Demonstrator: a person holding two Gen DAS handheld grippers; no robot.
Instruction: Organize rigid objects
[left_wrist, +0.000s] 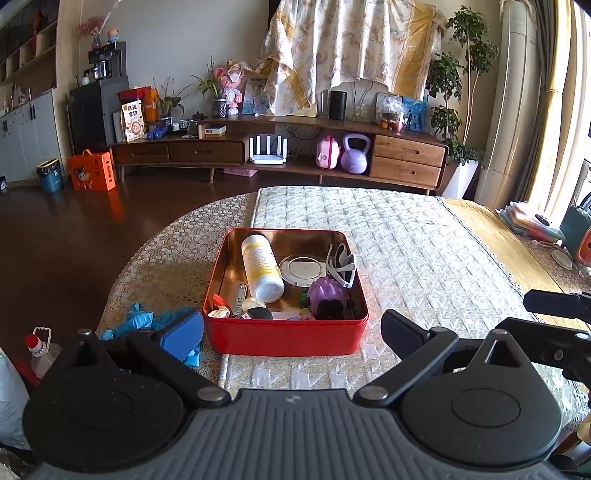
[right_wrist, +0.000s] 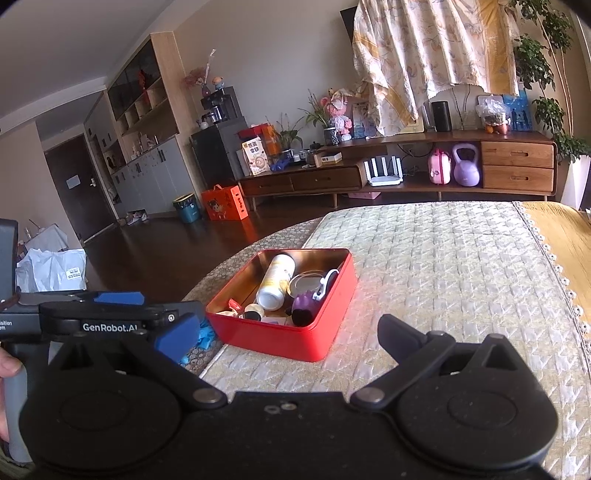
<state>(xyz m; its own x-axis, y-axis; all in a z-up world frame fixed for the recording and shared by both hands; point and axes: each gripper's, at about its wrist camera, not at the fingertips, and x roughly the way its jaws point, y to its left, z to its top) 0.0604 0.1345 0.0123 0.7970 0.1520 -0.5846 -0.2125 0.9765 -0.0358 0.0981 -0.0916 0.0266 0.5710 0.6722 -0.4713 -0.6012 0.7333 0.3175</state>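
A red tin box (left_wrist: 284, 334) is being shown sitting open on the counter (left_wrist: 424, 258), on the near left part of a pale quilted cloth (left_wrist: 406, 229). Inside it, a white bottle with a yellow label (left_wrist: 261, 267) is lying on its side along the left half, cap end pointing near. Just right of the bottle, a round white disc (left_wrist: 303, 271) is lying flat, and white-framed sunglasses (left_wrist: 342, 264) are leaning against the right wall. A purple spiky ball (left_wrist: 327, 291) is resting at the near right, touching a dark fuzzy item that cannot be identified. Nail clippers (left_wrist: 239, 295) are lying at the near left, beside small wrapped packets (left_wrist: 218, 308) in the corner.

The left hand-held gripper (left_wrist: 291, 332) is being held just near of the box, jaws spread wide and released, nothing between them. Its blue pad (left_wrist: 183, 332) is seen over crumpled blue gloves (left_wrist: 142, 321) lying on the counter left of the box.

From the right wrist view, the right hand-held gripper (right_wrist: 284, 332) is likewise being held released, jaws wide apart and gripping nothing, with the red tin box (right_wrist: 288, 336) ahead of it and slightly left. The left hand-held gripper is being seen at the far left edge of that view, beside the box.
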